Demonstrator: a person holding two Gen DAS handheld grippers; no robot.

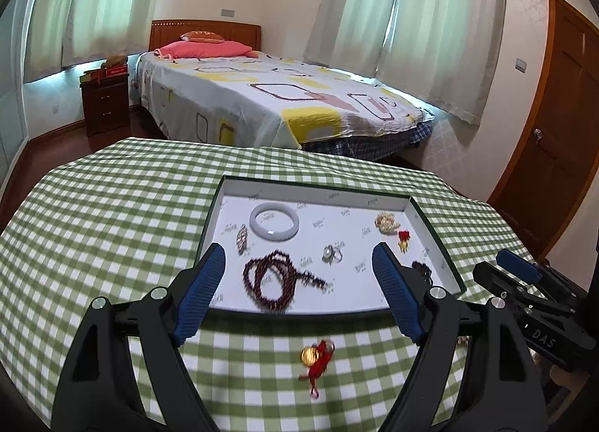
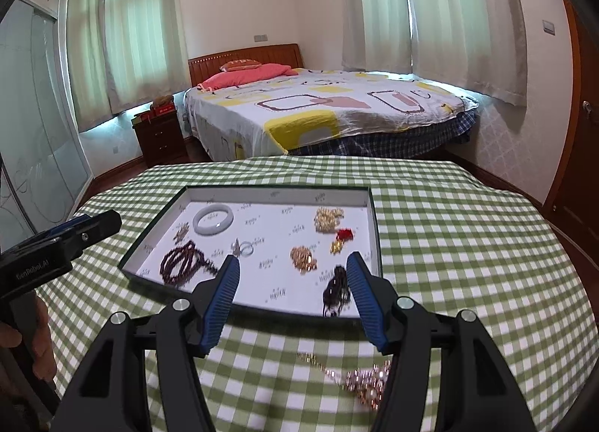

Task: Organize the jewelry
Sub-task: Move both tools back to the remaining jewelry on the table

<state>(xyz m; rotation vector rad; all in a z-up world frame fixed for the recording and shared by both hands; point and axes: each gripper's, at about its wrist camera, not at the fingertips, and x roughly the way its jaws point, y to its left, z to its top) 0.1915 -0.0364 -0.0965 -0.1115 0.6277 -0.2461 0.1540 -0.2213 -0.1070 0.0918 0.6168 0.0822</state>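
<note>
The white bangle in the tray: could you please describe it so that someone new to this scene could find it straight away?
Start at the green checked tablecloth and find the shallow white-lined tray on it. The white bangle lies flat in the tray's far left corner, just beyond the dark red bead string. It is the only smooth, solid, milky-white hoop; the other pieces are beads, chains or small ornaments.

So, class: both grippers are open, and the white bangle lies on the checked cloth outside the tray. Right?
Not quite. The white bangle lies inside the tray, not on the checked cloth, as the left wrist view shows. Both the left gripper and right gripper are open.
</note>
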